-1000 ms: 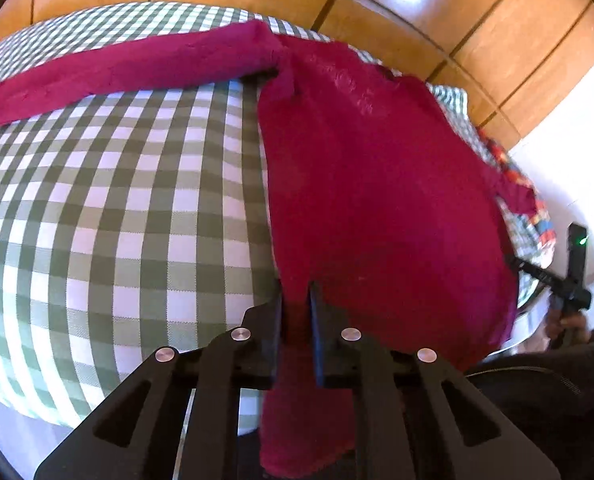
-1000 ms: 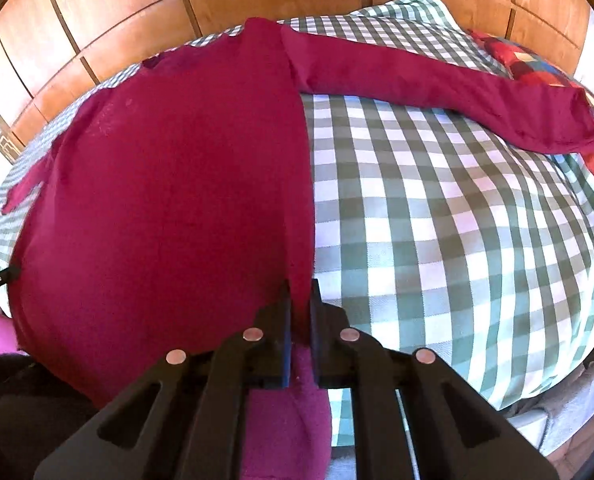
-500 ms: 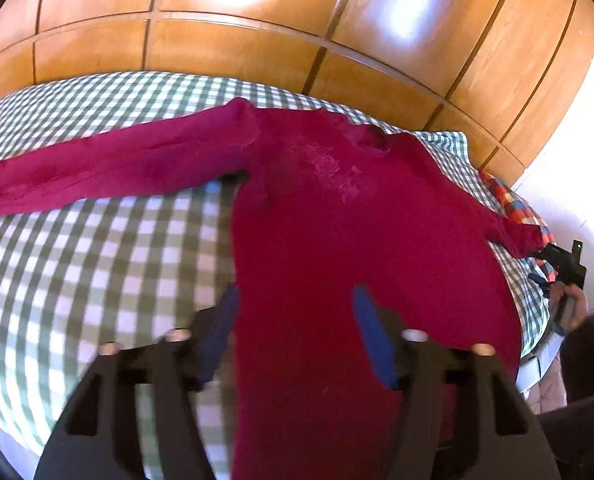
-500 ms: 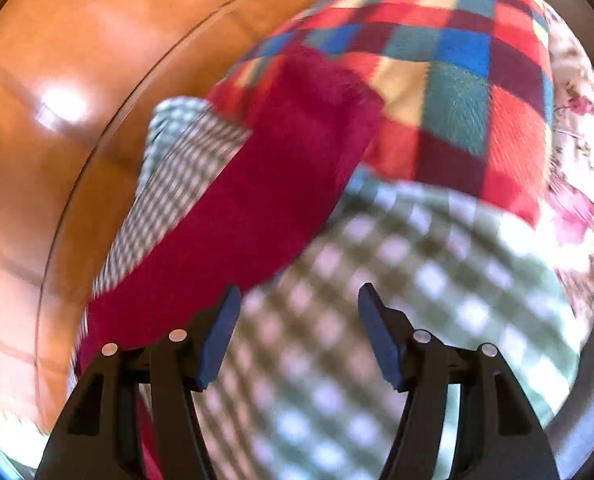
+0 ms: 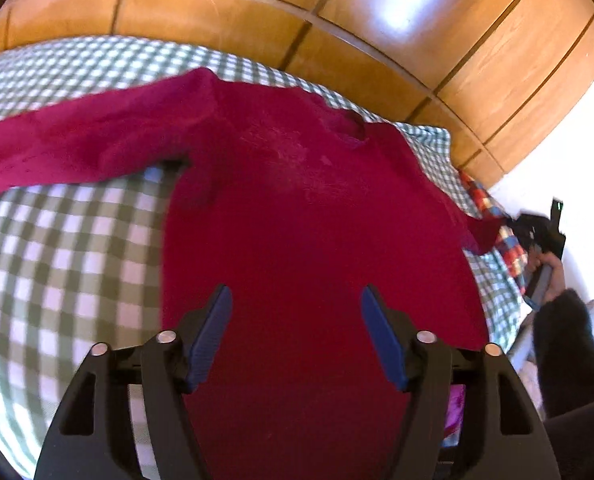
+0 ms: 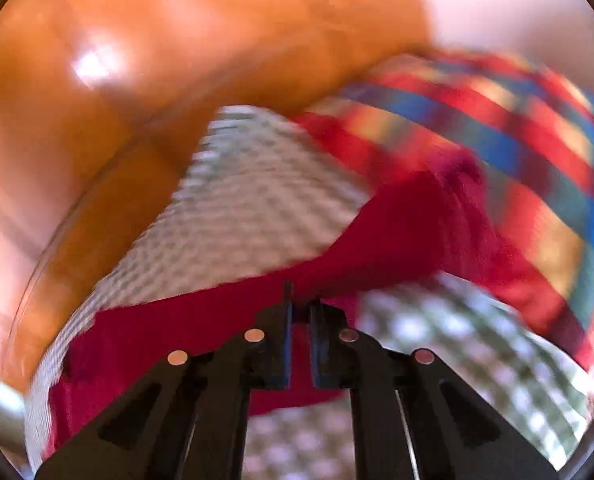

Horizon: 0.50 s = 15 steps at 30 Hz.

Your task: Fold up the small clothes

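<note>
Two tools at work: left tool (image 5: 295, 336) hangs wide apart over the limp, light magenta sweater (image 5: 297, 220) spread mid-frame on the checked bed (image 5: 57, 264); right tool (image 6: 299, 316) pinches its sleeve (image 6: 397, 232) — soft knit, best grabbed at cuffs or hem

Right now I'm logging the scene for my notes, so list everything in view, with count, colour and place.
sweater: one, dark red, spread flat on the bed, sleeves out to both sides.
checked sheet: one, green and white, under the sweater.
plaid blanket: one, red, blue and yellow, at the bed's right end by the sleeve tip.
wood panelling: orange-brown, behind the bed.
white wall: right of the panelling.
left gripper: one, black with blue pads, jaws wide open above the sweater's body.
right gripper: one, black, jaws shut on the sweater's right sleeve; view blurred.
</note>
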Motion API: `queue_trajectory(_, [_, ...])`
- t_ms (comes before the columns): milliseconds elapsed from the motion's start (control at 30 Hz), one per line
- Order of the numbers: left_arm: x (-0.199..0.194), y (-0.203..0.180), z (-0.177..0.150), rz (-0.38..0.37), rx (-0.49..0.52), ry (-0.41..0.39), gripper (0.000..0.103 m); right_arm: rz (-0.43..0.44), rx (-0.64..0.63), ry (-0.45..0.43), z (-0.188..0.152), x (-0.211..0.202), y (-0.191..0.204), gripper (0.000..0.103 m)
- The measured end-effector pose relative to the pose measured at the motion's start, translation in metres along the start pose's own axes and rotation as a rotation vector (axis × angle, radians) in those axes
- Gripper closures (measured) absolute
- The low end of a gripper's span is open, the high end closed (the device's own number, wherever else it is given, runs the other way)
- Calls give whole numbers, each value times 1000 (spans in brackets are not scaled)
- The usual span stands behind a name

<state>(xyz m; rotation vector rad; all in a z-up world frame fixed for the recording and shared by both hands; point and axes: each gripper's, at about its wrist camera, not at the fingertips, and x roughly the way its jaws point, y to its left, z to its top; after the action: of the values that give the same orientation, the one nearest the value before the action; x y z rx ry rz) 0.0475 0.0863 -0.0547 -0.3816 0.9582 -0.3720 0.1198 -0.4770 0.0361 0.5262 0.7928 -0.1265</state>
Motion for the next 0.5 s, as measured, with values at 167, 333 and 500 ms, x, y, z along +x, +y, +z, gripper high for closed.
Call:
queue_trajectory(167, [7,-10,17,-5,2,-17,23,222,-221,64,-28,16,136,97])
queue_trajectory(333, [12,-11,41,-33,-18,-31,23,372,-419,185,-99,42,252,97])
queue_trajectory(500, [23,6,62,-82,-109,-7,23,459,-582,320,-168,62,306,73])
